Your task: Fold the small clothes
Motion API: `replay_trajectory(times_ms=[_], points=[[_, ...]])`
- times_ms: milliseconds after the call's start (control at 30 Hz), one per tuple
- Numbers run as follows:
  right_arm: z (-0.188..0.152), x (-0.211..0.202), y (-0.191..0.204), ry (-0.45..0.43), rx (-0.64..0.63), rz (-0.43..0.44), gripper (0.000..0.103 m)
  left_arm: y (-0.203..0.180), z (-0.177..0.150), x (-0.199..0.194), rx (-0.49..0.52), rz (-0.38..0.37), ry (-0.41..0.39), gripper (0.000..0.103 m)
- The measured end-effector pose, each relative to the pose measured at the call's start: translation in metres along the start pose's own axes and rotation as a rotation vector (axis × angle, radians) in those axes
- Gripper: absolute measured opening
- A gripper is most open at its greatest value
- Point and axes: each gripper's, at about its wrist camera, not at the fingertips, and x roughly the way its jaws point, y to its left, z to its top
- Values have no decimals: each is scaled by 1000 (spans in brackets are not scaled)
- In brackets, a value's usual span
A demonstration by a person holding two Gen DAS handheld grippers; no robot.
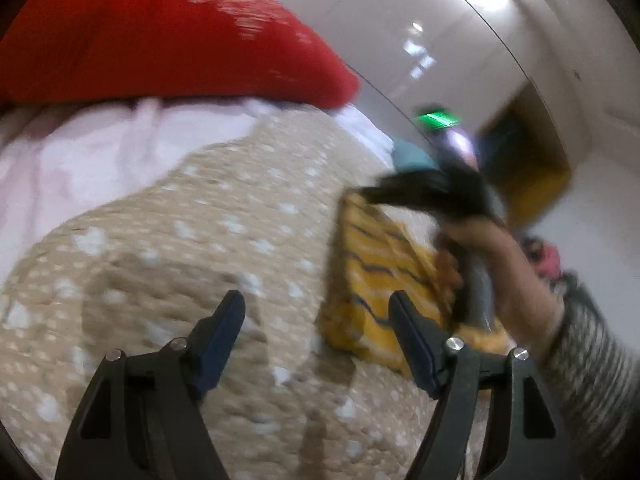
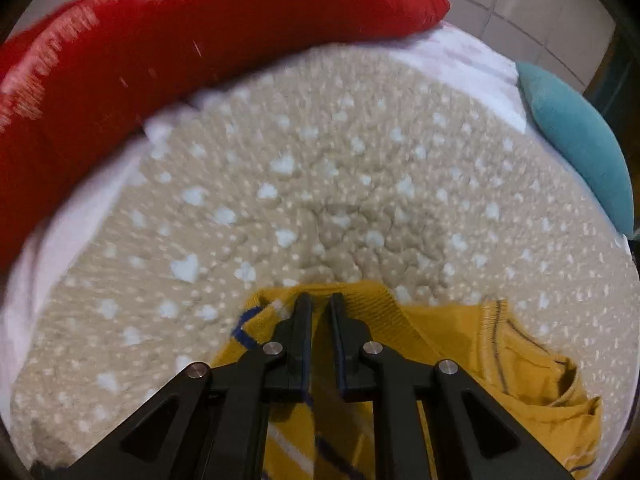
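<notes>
A small yellow knit garment [image 2: 460,344] with dark blue and white stripes lies on a beige blanket [image 2: 320,168] with white spots. My right gripper [image 2: 320,300] is shut on the garment's upper edge and holds it bunched. In the left wrist view the same garment [image 1: 376,264] hangs lifted at the right, under the right gripper [image 1: 432,192] and the person's hand. My left gripper [image 1: 316,304] is open and empty, just left of the garment, over the blanket [image 1: 180,248].
A large red cushion [image 2: 160,48] lies along the far side of the blanket, also seen in the left wrist view [image 1: 160,28]. A teal cushion [image 2: 580,140] sits at the right edge. White sheet [image 1: 80,152] shows beneath the blanket.
</notes>
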Motion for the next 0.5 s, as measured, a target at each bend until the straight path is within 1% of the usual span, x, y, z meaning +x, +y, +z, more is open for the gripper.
replay_trajectory(times_ms=[33,67,133,167,233,300,333,400,433,500], points=[[-3,-13,0,-36,2,10,16,10,3,-4,-43,-3,-14,73],[-12,-31,0,-65,2,42,18,16,5,-7,-67,-5,-25,73],[-30,-57,4,-83,-17,111,34,26,9,-14,-106,-7,-53,73],[-38,-65,10,-85,-37,131,37,29,9,-17,-116,6,-70,73],[-64,-83,27,-72,-115,187,50,32,11,-21,-129,18,-83,73],[-96,-101,46,-62,-203,232,54,32,11,-25,-135,35,-95,73],[-110,-107,52,-63,-233,244,56,32,11,-29,-135,56,-107,73],[-138,-112,66,-62,-284,254,56,33,12,-36,-138,84,-123,73],[-150,-111,73,-66,-304,238,56,33,12,-40,-143,99,-130,73],[-168,-104,87,-81,-347,169,56,36,11,-47,-154,113,-137,73]])
